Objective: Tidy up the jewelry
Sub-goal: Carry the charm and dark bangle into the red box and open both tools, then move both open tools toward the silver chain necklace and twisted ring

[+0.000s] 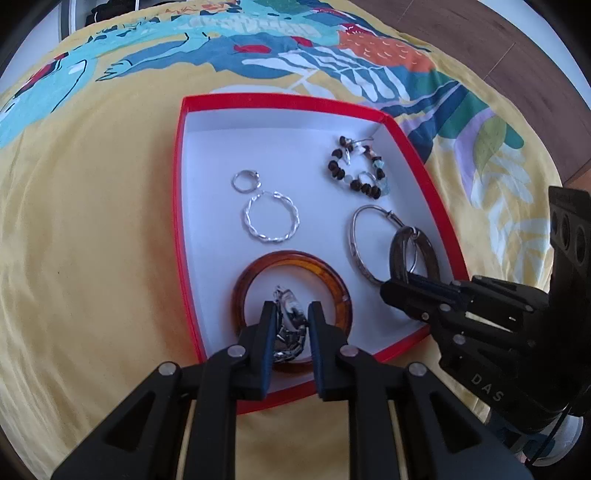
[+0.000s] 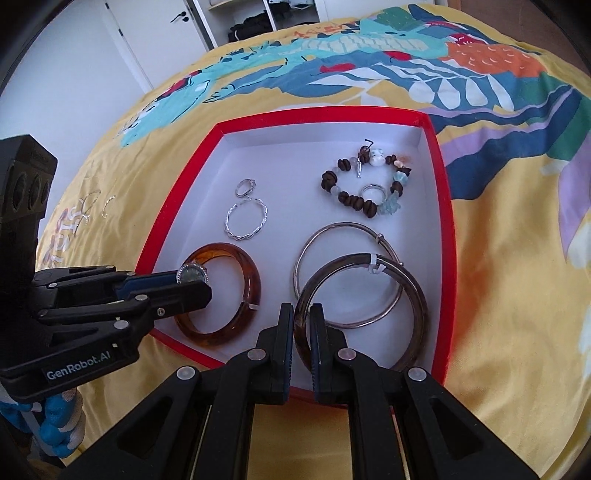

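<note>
A red-rimmed box (image 1: 184, 155) (image 2: 441, 206) with a white floor lies on the bedspread. My left gripper (image 1: 290, 314) (image 2: 199, 282) is shut on a silver watch (image 1: 290, 326) (image 2: 192, 275) and holds it over the inside of the amber bangle (image 1: 295, 258) (image 2: 251, 284). My right gripper (image 2: 302, 317) (image 1: 393, 286) is shut on the rim of a dark brown bangle (image 2: 413, 295) (image 1: 428, 247), which overlaps a thin silver bangle (image 2: 332, 230) (image 1: 354, 236). A twisted silver hoop (image 1: 271, 219) (image 2: 245, 221), a small ring (image 1: 244, 181) (image 2: 244, 187) and a beaded bracelet (image 1: 356, 166) (image 2: 365, 177) lie further in.
The box rests on a yellow bedspread (image 1: 92, 240) (image 2: 509, 295) with a blue and teal print. White doors and shelves (image 2: 258, 18) stand beyond the bed. Wooden floor (image 1: 480, 37) shows past the bed's far right edge.
</note>
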A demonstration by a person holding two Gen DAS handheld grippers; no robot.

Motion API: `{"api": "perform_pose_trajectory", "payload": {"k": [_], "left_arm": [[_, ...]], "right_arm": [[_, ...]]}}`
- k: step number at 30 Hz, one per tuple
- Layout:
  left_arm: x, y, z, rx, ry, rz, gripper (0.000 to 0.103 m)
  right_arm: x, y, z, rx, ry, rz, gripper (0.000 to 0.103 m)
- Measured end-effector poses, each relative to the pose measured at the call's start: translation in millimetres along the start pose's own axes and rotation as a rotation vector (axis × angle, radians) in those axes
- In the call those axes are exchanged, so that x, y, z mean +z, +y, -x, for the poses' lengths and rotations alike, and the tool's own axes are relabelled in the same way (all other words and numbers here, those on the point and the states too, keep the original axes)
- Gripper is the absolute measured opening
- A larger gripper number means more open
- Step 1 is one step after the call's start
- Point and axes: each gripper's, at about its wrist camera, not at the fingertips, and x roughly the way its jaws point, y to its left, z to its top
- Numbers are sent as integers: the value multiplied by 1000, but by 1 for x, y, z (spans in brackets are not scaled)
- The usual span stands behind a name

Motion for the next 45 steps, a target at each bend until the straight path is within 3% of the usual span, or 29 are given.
{"api": "perform_pose_trajectory", "payload": {"k": [5, 8, 11, 15, 19, 22, 31, 34, 37, 45], "left_arm": [[-4, 4, 6, -20, 6, 14, 17], [-4, 8, 25, -51, -34, 21, 17], [-3, 20, 50, -58, -89, 31, 28], [-3, 66, 84, 7, -164, 92, 32], [-7, 137, 117, 108, -217, 192, 36], [-14, 188, 136, 171, -246, 271, 41], [-47, 316, 173, 301, -283, 457, 43], [-51, 343, 175, 311, -286, 504, 45], [-52, 364, 173, 310, -288, 530, 48], [-37, 387, 142, 309, -240, 537, 49]], "right_arm": [[-3, 0, 6, -24, -1, -8, 19], [-2, 1, 16, -34, -12, -12, 24], [2, 11, 33, -45, -46, 6, 24], [21, 43, 47, -14, -99, 53, 25], [44, 96, 41, 51, -125, 123, 28], [57, 138, 29, 107, -127, 176, 30], [83, 237, -28, 205, -75, 281, 38], [89, 260, -47, 227, -54, 295, 40], [95, 274, -66, 230, -40, 302, 50], [108, 307, -114, 216, -5, 331, 53]]}}
